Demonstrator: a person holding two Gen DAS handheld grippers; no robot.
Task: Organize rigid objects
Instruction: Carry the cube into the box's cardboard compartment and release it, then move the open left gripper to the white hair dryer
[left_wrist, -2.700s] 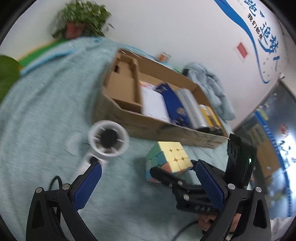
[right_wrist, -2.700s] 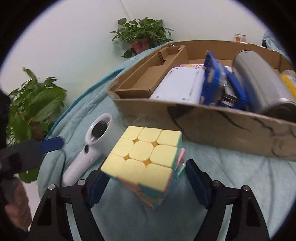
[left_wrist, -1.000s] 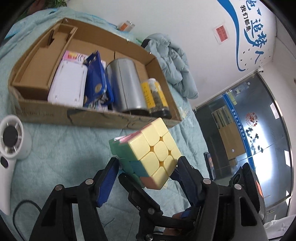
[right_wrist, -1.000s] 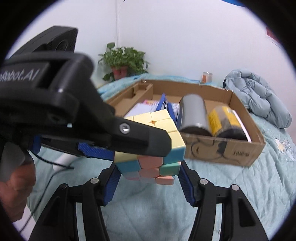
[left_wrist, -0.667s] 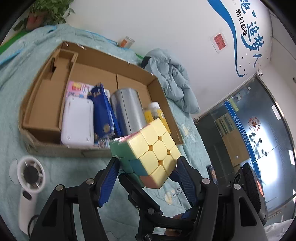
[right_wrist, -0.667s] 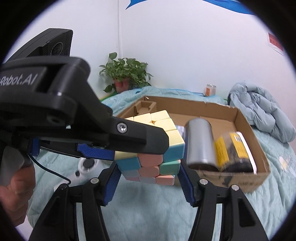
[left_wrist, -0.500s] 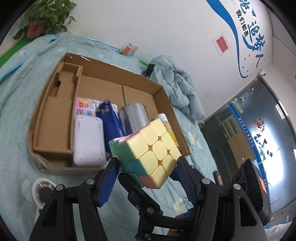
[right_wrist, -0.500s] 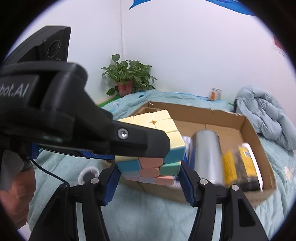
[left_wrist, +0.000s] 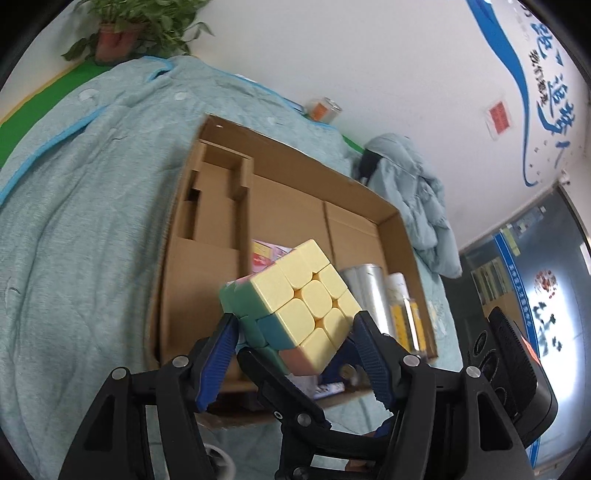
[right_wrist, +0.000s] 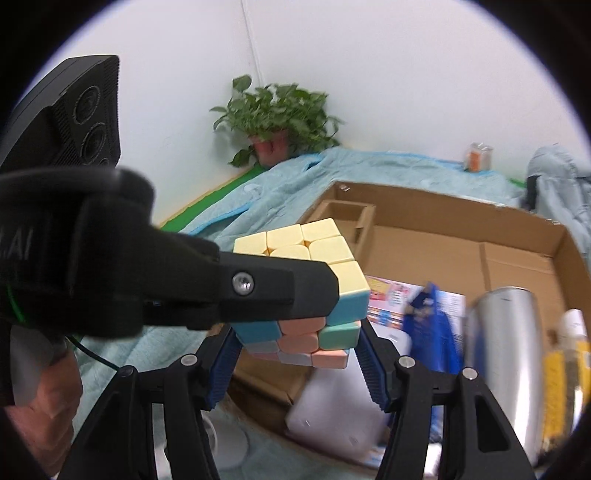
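- One pastel puzzle cube (left_wrist: 291, 306) with a pale yellow top face and green, blue and peach side tiles is held in the air above the near part of an open, shallow brown cardboard box (left_wrist: 280, 206).
- Both hand-held grippers clamp the cube at once. The left gripper (left_wrist: 293, 345) has its blue-padded fingers (left_wrist: 218, 354) pressed against two opposite sides – jaws partly closed to the cube's width.
- The right gripper (right_wrist: 297, 356) grips the cube's lower layers the same way; in its view one black finger of the left gripper crosses in front of the cube.
- Inside the box, counted: one silver metal cylinder (right_wrist: 498, 354), one yellow-labelled jar (right_wrist: 565, 373), one blue packet (right_wrist: 428, 328), one white flat case (right_wrist: 332, 413) and one pink printed card (right_wrist: 391, 295).
- The box lies on one teal quilted blanket (left_wrist: 81, 206).
- Beyond it – one potted green plant (right_wrist: 277, 122), one small orange jar (left_wrist: 325, 109) by the white wall, and one crumpled pale blue jacket (left_wrist: 413, 192).
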